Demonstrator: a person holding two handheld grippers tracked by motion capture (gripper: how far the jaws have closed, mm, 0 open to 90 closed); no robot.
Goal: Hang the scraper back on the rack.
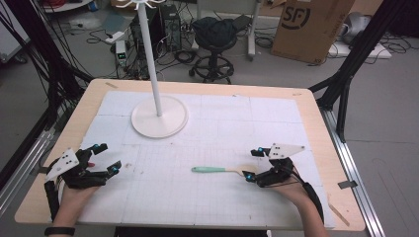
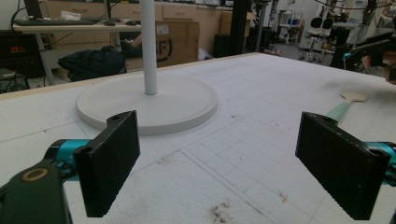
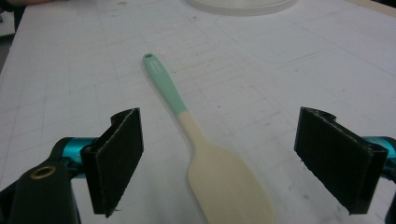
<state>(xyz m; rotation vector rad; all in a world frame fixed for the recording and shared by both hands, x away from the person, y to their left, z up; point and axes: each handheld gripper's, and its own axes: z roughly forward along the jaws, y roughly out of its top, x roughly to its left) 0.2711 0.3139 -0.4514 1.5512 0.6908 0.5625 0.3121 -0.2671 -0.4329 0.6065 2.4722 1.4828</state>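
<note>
Right gripper (image 1: 253,165) spread wide, holding nothing, straddling the cream blade of the spatula (image 1: 221,170), which lies flat well in front of the white stand base (image 1: 159,116); looks light, stiff, slick-handled, best pinched at the neck; left gripper (image 1: 108,157) likewise gaping, empty, well left of the spatula.
</note>
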